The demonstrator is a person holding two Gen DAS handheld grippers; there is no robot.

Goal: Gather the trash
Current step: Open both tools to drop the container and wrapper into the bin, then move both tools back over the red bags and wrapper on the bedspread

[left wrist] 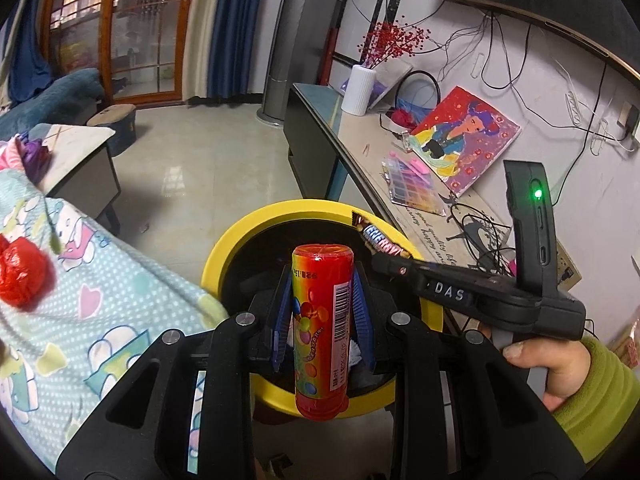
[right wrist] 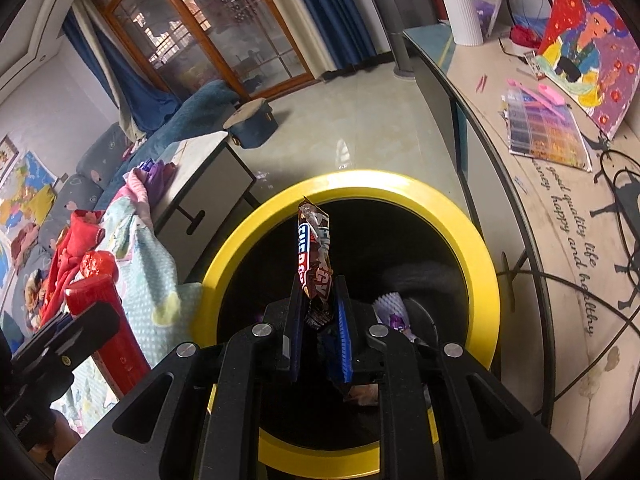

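Note:
A red candy tube [left wrist: 320, 320] with a colourful label stands upright between the blue pads of my left gripper [left wrist: 322, 276], which is shut on it. It hangs over the black mouth of a yellow-rimmed bin [left wrist: 240, 236]. My right gripper [right wrist: 319, 282] is shut on a brown candy bar wrapper [right wrist: 314, 248] that sticks up over the same bin [right wrist: 476, 240]. In the left wrist view the right gripper [left wrist: 384, 258] reaches in from the right with the wrapper [left wrist: 382, 240] above the bin's far rim. In the right wrist view the tube [right wrist: 96, 292] shows at the left edge.
A pale blue cartoon-print blanket [left wrist: 120, 300] lies left of the bin, with a crumpled red ball [left wrist: 22, 276] on it. A long cabinet [right wrist: 560, 240] on the right holds a painting [left wrist: 464, 136], a white vase [left wrist: 358, 88] and cables. White paper [right wrist: 390, 304] lies inside the bin.

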